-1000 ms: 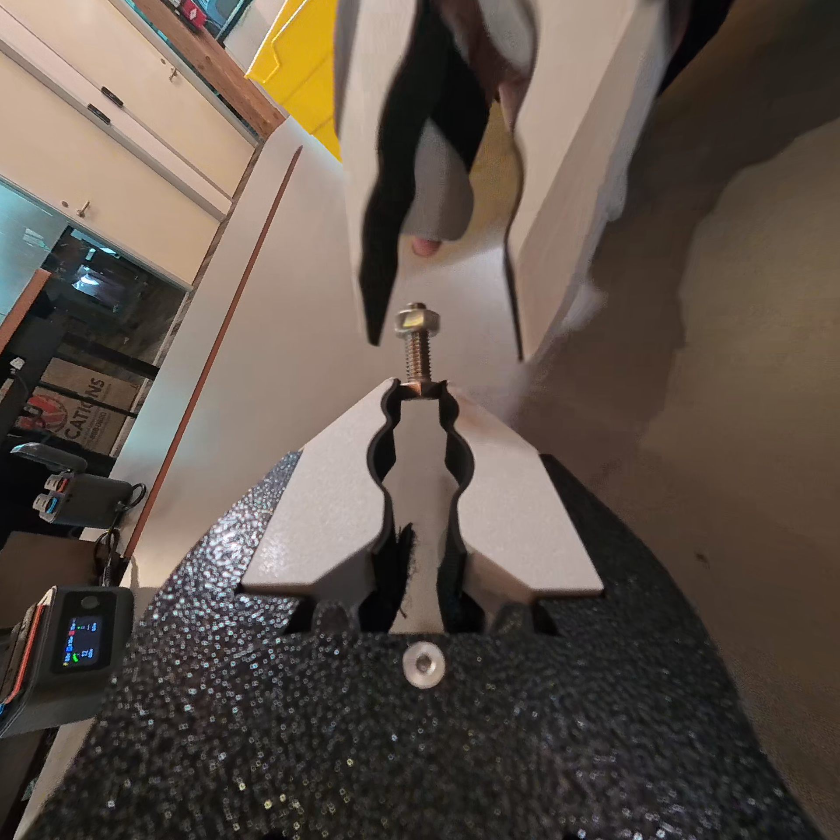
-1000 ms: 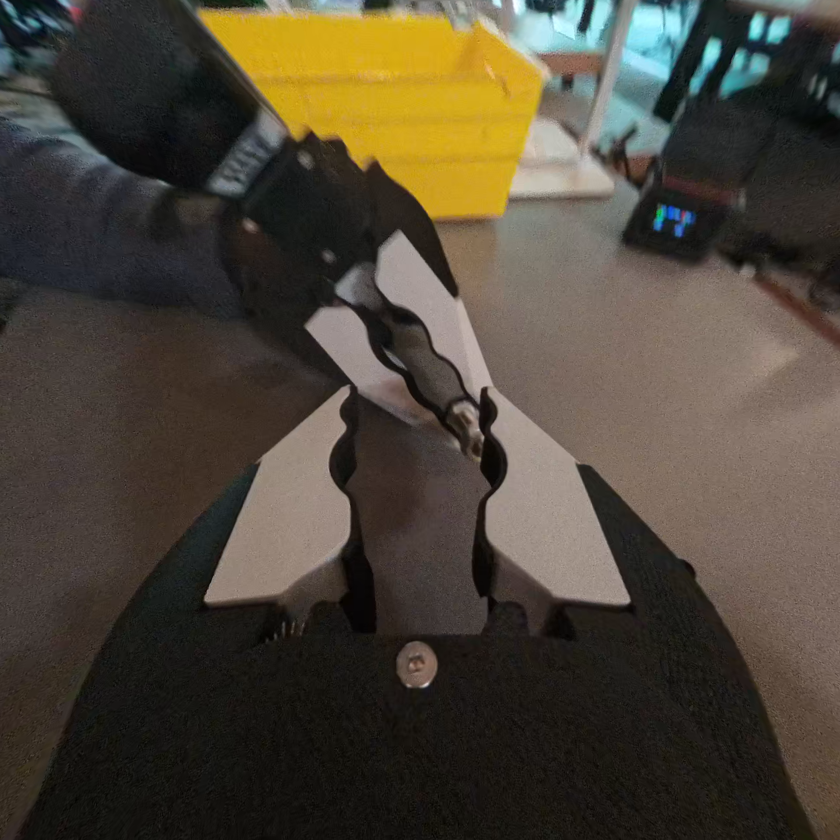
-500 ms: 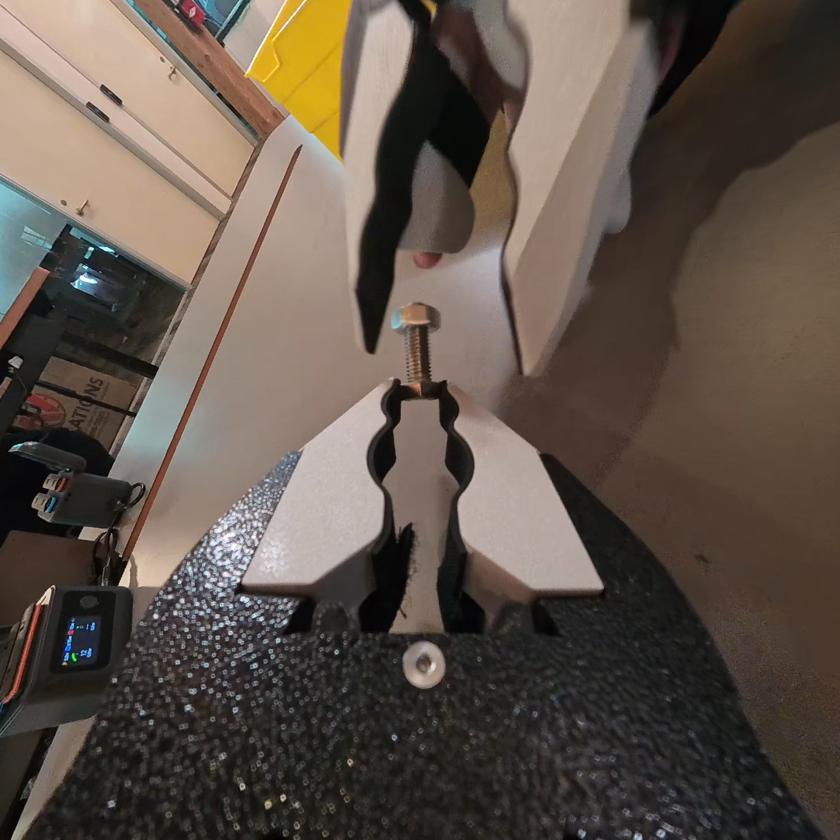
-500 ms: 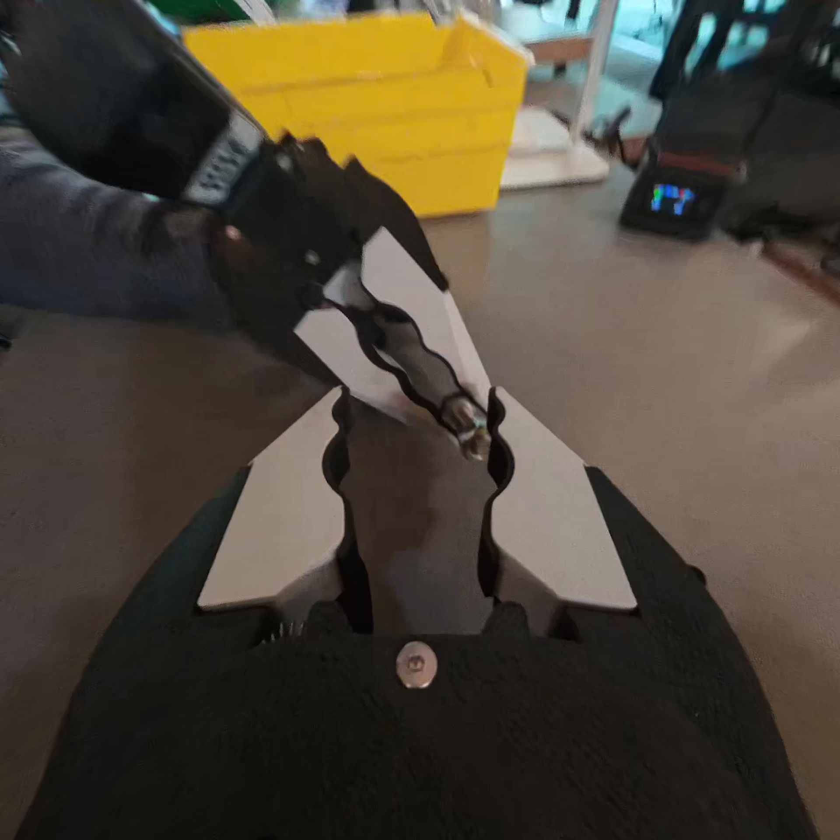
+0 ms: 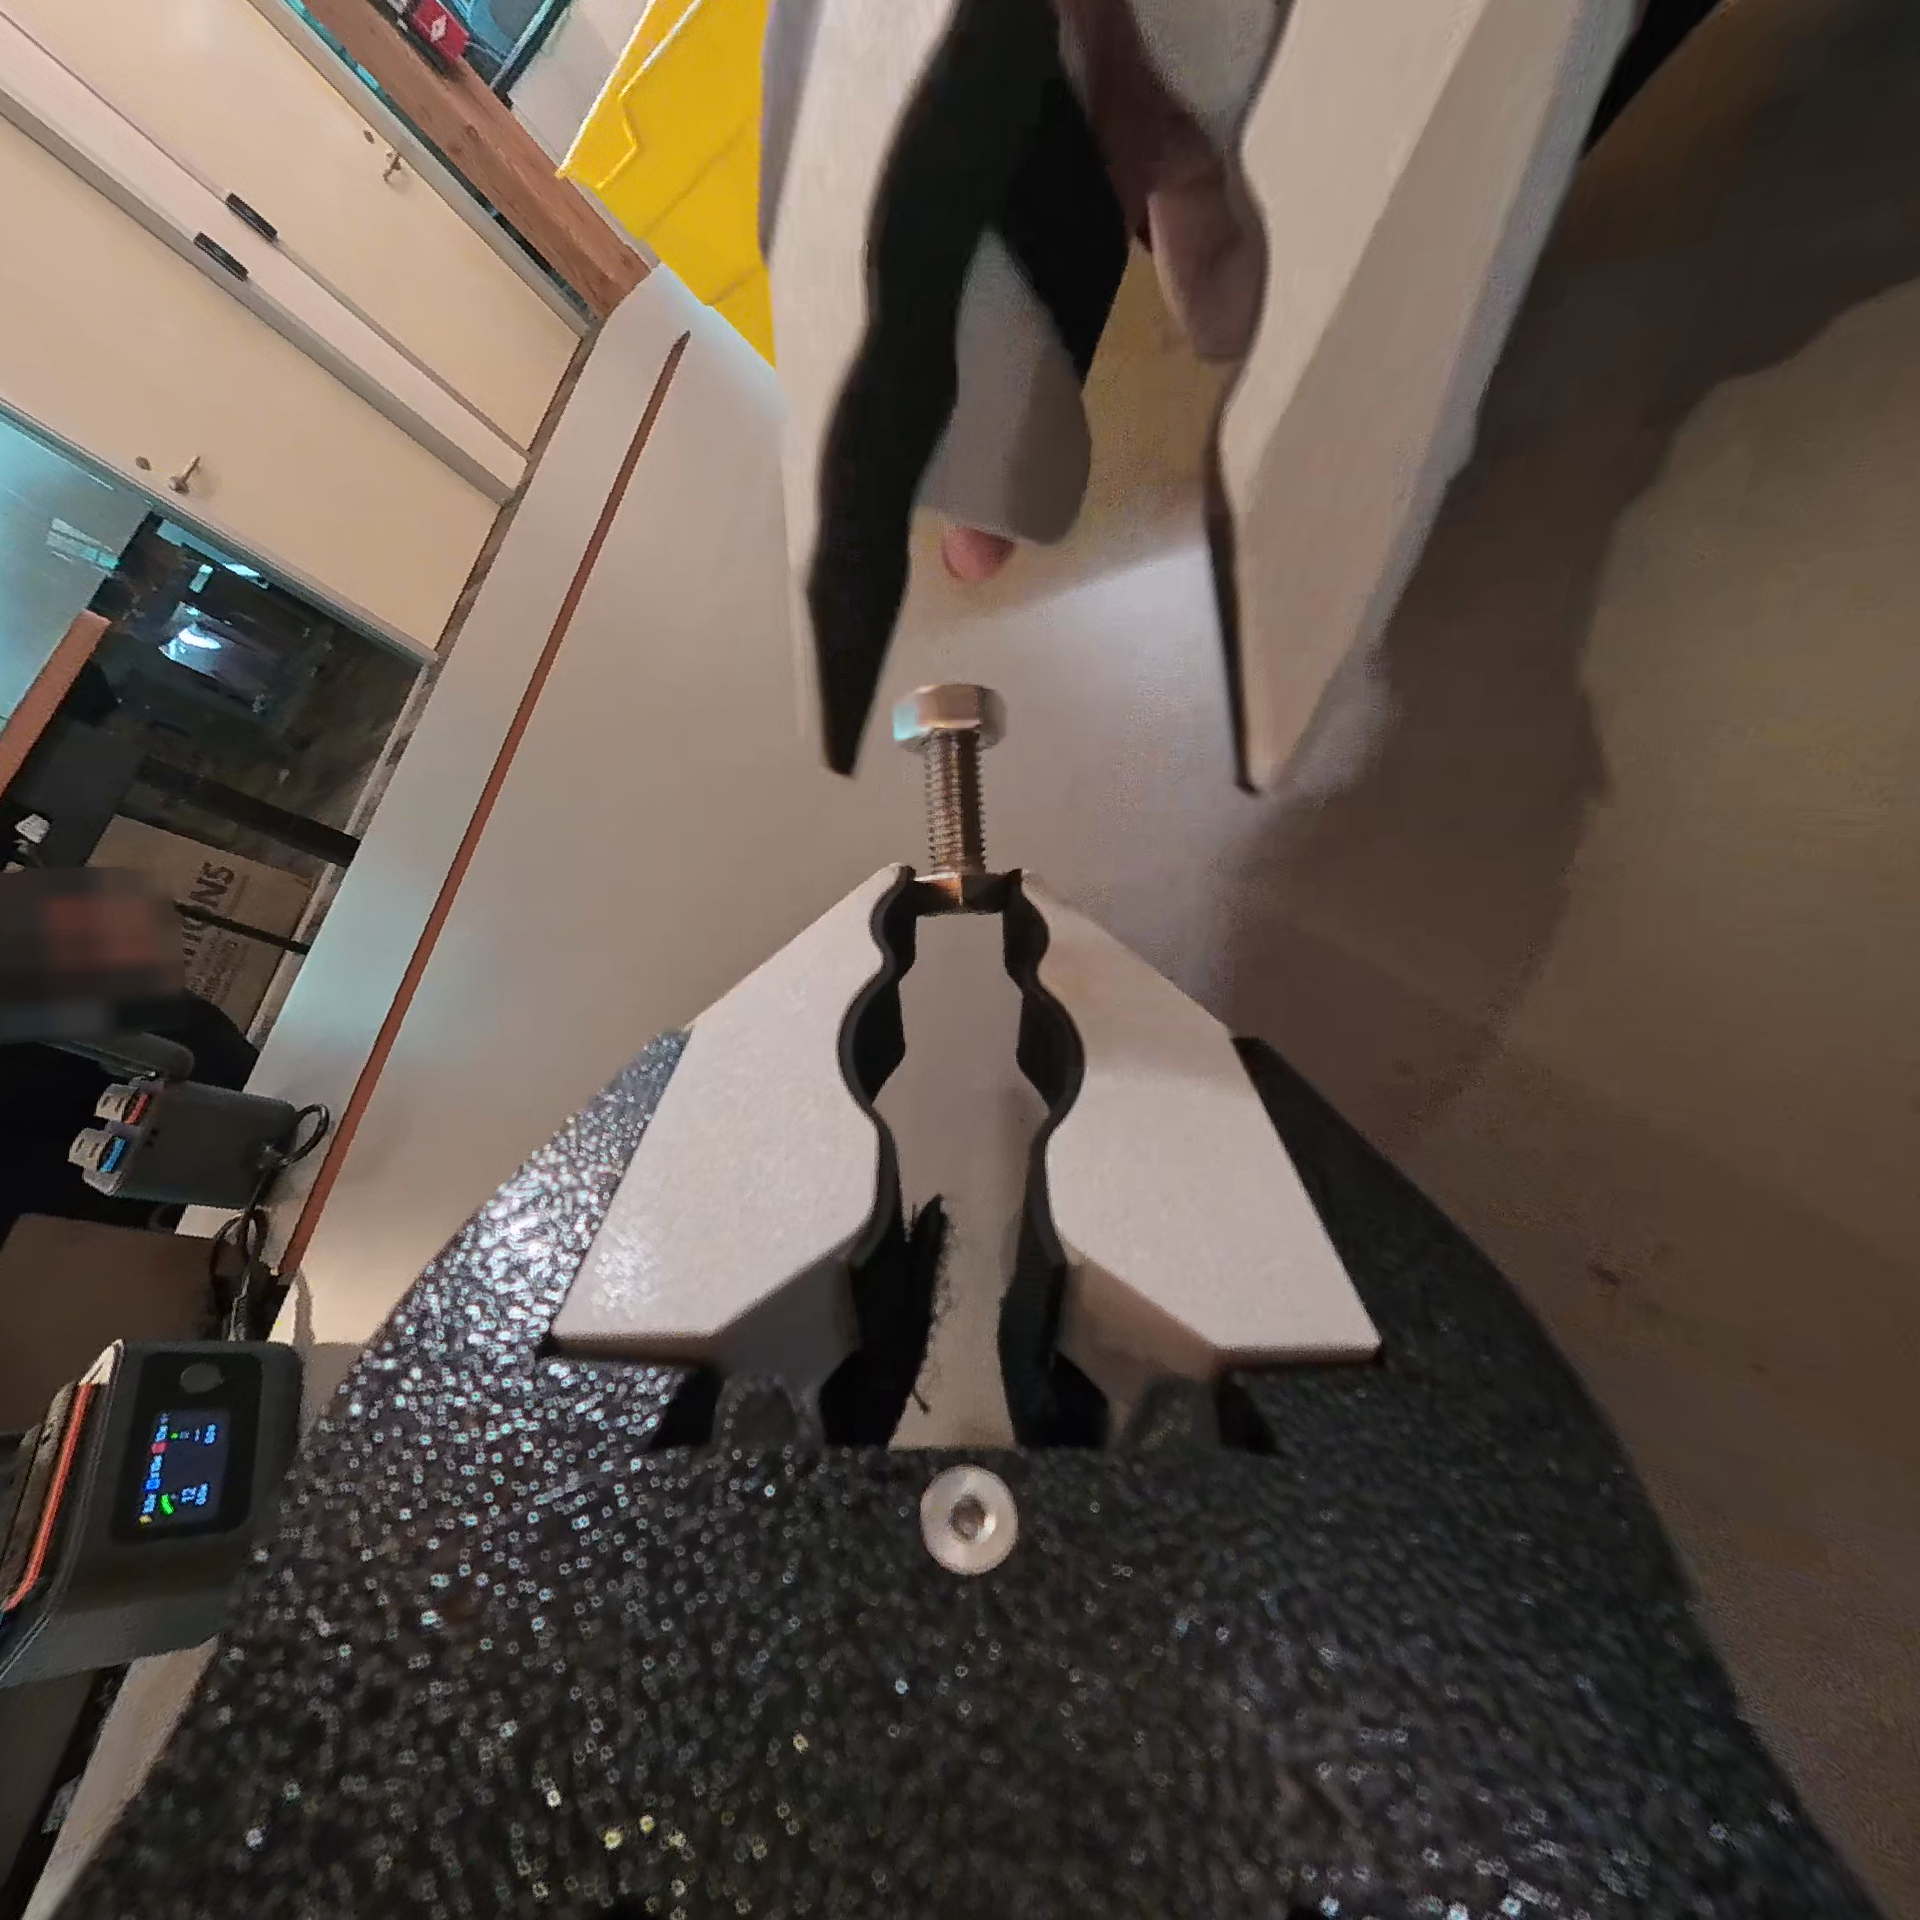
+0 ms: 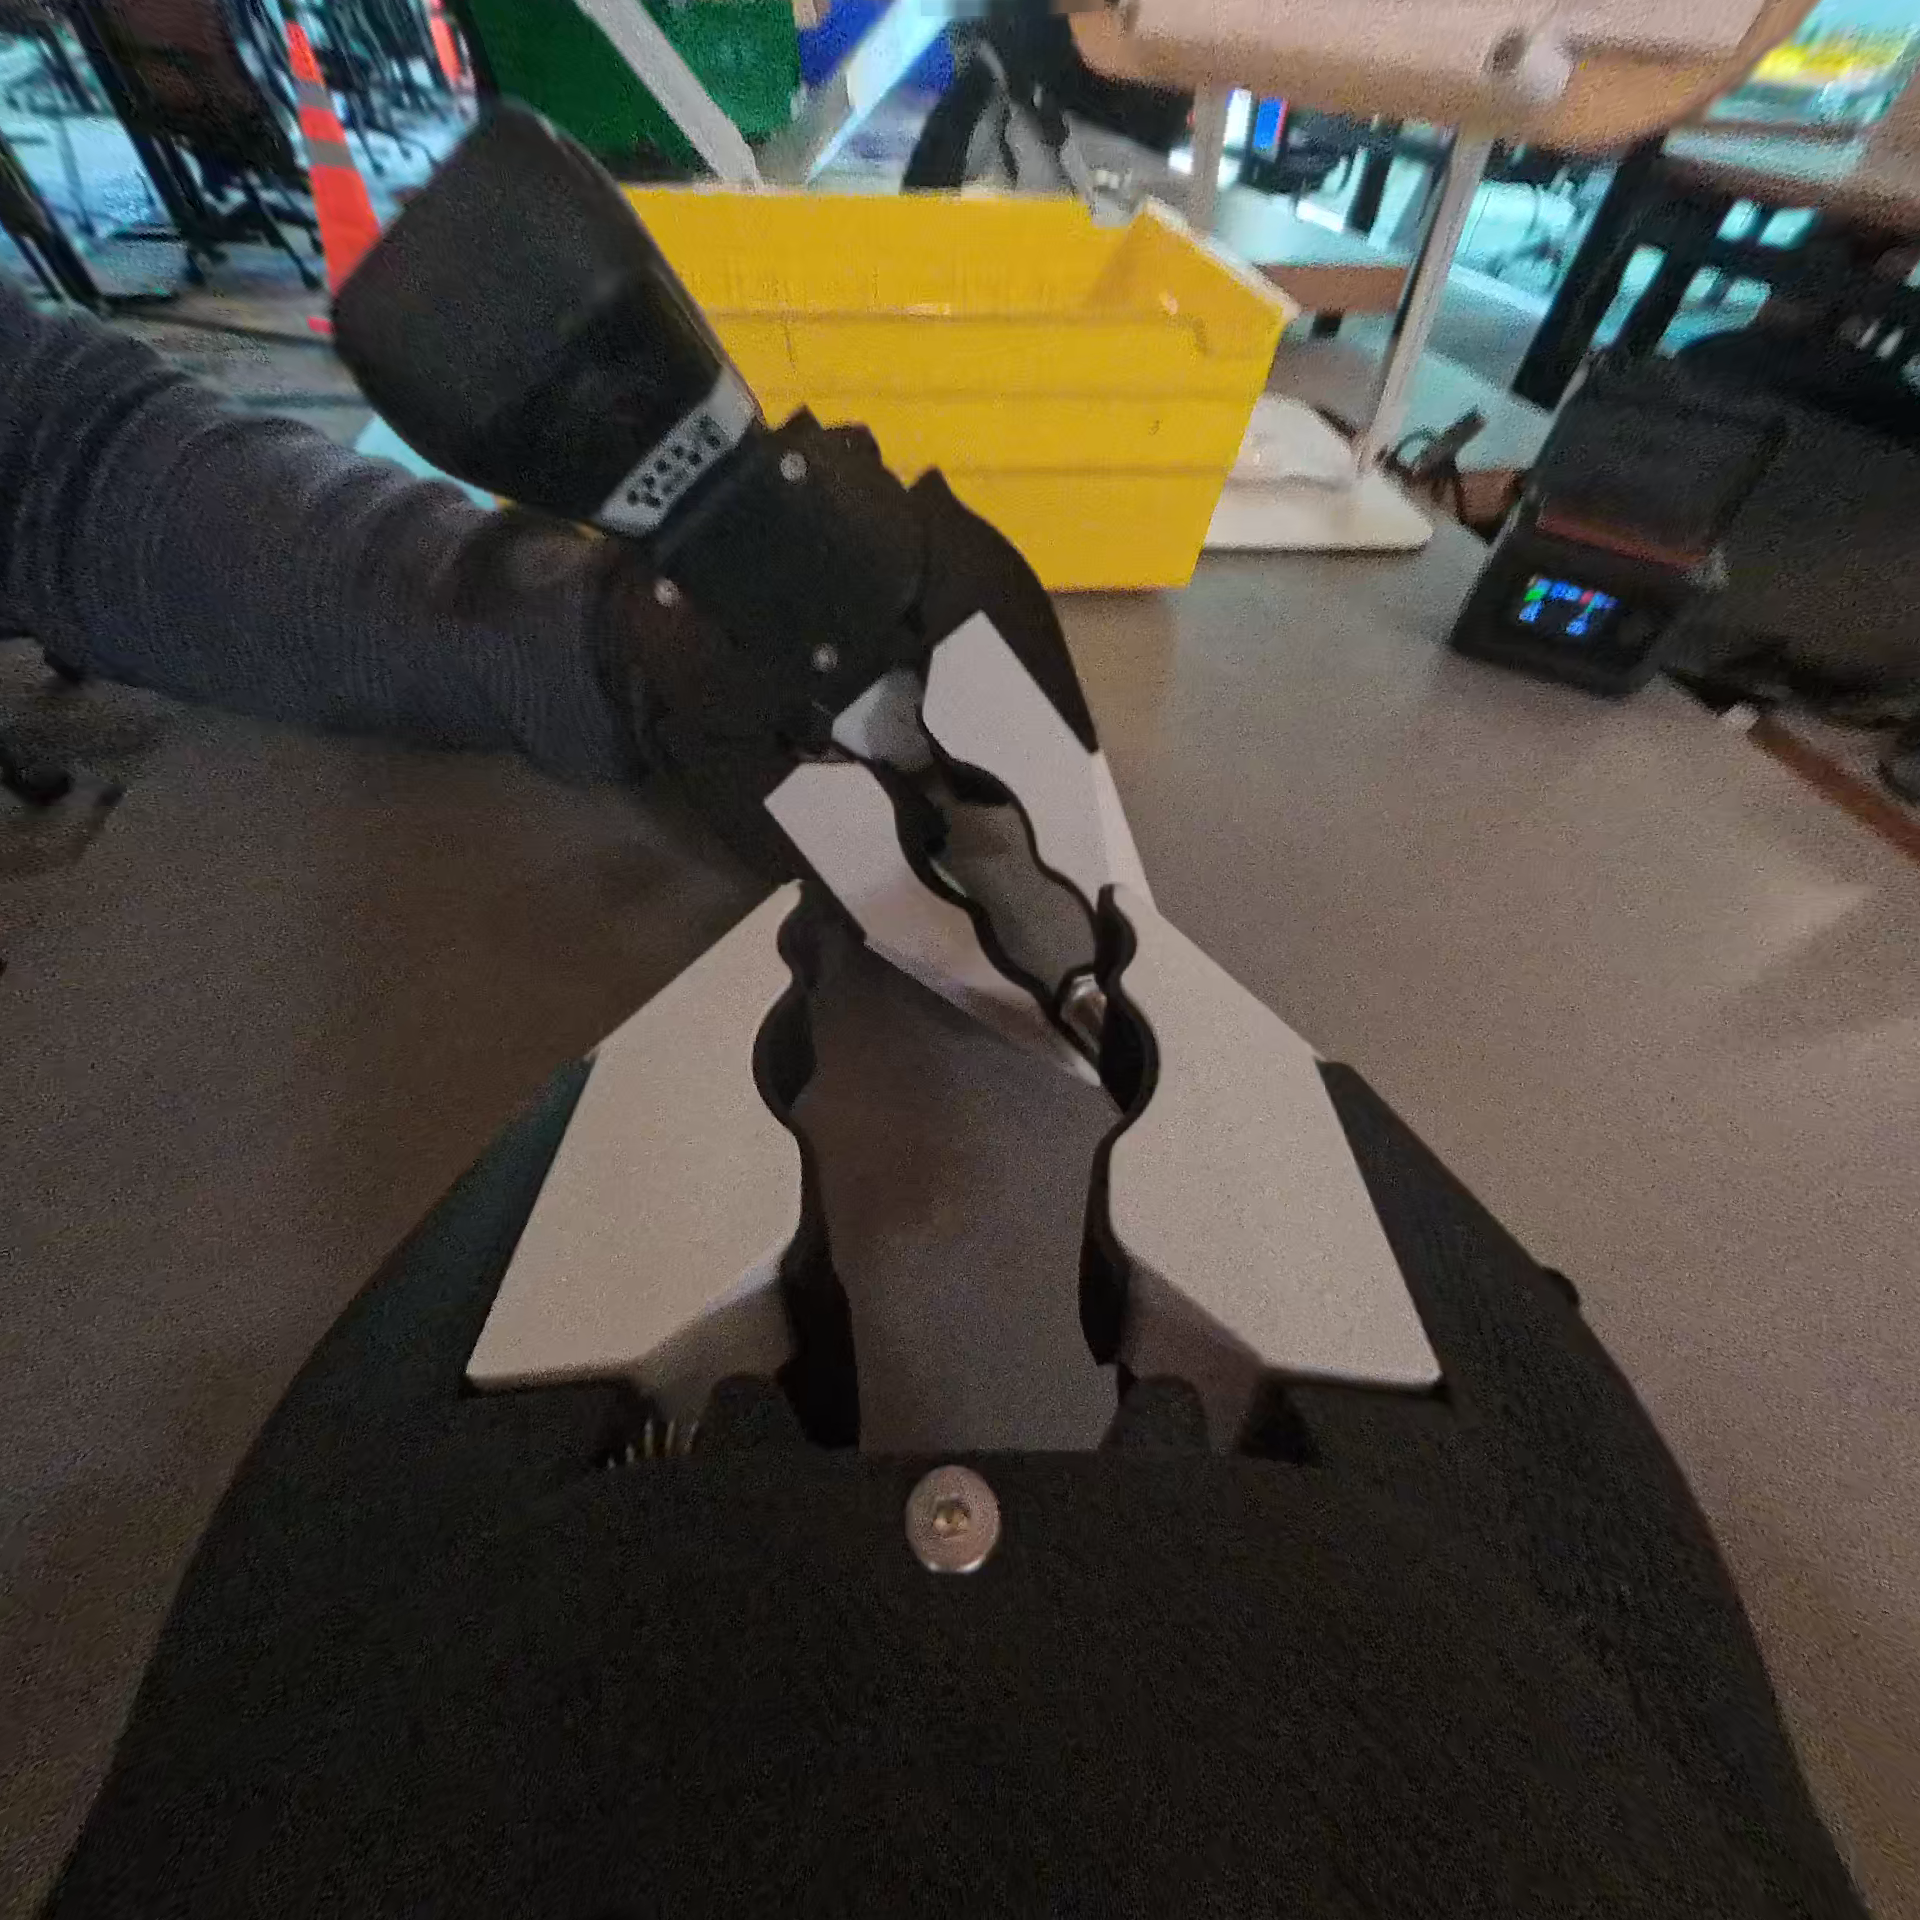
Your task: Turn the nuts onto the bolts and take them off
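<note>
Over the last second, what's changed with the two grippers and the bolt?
Little. The right gripper stays open around the nut without closing; its view has tipped up, showing more of the yellow bin. The left gripper keeps the bolt clamped, nut still at the tip.

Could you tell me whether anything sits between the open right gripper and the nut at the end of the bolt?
Nothing visible does. The left gripper holds the bolt by its head, with the nut at the threaded end. The right gripper has its jaws spread on either side of the nut, with only open air between.
</note>
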A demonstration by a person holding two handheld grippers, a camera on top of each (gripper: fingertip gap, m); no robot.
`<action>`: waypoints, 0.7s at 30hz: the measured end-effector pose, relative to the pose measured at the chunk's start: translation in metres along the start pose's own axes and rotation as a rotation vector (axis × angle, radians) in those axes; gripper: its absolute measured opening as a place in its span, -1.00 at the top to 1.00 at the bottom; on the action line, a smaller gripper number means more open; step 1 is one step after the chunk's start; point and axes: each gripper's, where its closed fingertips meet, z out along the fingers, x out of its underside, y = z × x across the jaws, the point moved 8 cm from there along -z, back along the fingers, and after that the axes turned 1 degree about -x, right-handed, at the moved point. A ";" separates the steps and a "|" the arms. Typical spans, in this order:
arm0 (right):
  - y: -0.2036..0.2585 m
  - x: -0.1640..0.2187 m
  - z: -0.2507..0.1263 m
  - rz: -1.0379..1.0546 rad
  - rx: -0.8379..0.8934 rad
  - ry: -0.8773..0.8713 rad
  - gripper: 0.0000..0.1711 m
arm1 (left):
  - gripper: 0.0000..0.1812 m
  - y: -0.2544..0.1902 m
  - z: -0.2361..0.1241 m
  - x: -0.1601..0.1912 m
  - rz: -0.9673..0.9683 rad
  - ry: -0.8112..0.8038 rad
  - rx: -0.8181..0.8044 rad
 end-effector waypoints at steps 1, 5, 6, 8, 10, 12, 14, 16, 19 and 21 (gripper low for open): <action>-0.003 -0.002 -0.002 -0.008 0.048 -0.007 0.41 | 0.84 0.000 0.000 0.000 -0.003 0.001 0.002; -0.022 0.021 -0.011 0.156 0.114 0.187 0.34 | 0.84 0.000 0.000 0.000 0.001 0.000 -0.001; -0.024 0.025 -0.011 0.201 0.099 0.211 0.34 | 0.84 0.000 0.000 0.000 0.000 0.000 0.000; -0.022 0.028 -0.008 0.251 0.064 0.241 0.33 | 0.84 0.000 0.000 0.000 0.000 0.000 0.000; -0.017 0.025 -0.001 0.211 0.039 0.229 0.29 | 0.84 0.000 0.000 0.000 0.000 0.000 0.000; -0.012 0.012 0.002 0.083 0.072 0.144 0.24 | 0.84 0.000 0.000 0.000 0.005 -0.003 0.000; 0.002 -0.003 0.002 -0.043 0.018 -0.004 0.30 | 0.84 0.000 0.000 0.000 -0.001 -0.001 0.001; -0.001 -0.005 -0.002 -0.048 0.070 -0.015 0.35 | 0.84 0.000 0.000 0.000 0.000 -0.001 0.000; -0.022 0.014 -0.009 0.146 0.130 0.151 0.32 | 0.84 0.000 0.000 0.000 -0.001 -0.001 0.001; -0.025 0.025 -0.011 0.270 0.078 0.205 0.33 | 0.84 0.000 0.000 0.000 0.000 -0.001 0.001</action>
